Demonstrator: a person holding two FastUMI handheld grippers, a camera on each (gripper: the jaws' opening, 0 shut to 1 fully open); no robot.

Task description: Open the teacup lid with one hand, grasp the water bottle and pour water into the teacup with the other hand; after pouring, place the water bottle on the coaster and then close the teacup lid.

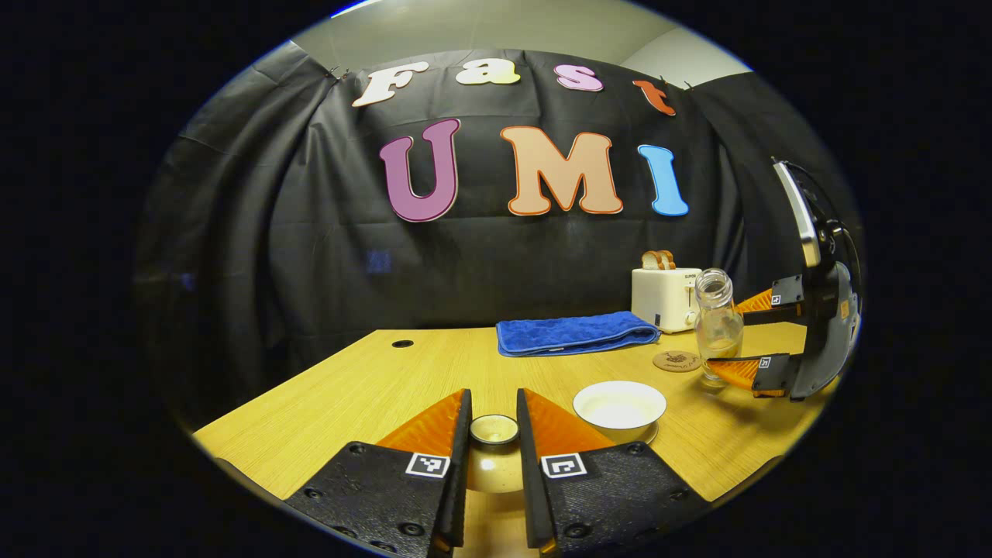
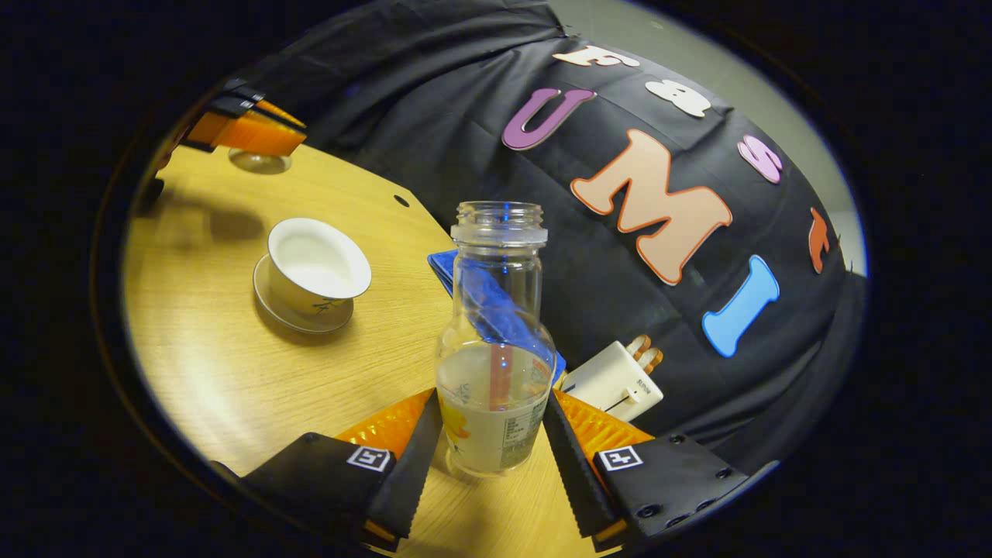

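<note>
My left gripper (image 1: 494,404) is shut on the knob of the teacup lid (image 1: 494,430) and holds it above the table, left of the cup. In the right gripper view it (image 2: 248,132) shows at the far corner with the lid (image 2: 260,161) under it. The white teacup (image 1: 620,407) (image 2: 318,263) stands uncovered on its saucer (image 2: 267,301). The clear water bottle (image 1: 717,325) (image 2: 496,372), uncapped and partly filled, stands upright on the table. My right gripper (image 2: 492,399) (image 1: 726,339) is tilted, with a finger against each side of the bottle's body. A round coaster (image 1: 676,361) lies just left of the bottle.
A folded blue towel (image 1: 573,333) (image 2: 465,287) lies behind the cup. A white toaster (image 1: 665,298) (image 2: 616,380) with bread in it stands at the back right. The wooden table (image 1: 372,387) has a cable hole (image 1: 402,342) near its far left edge.
</note>
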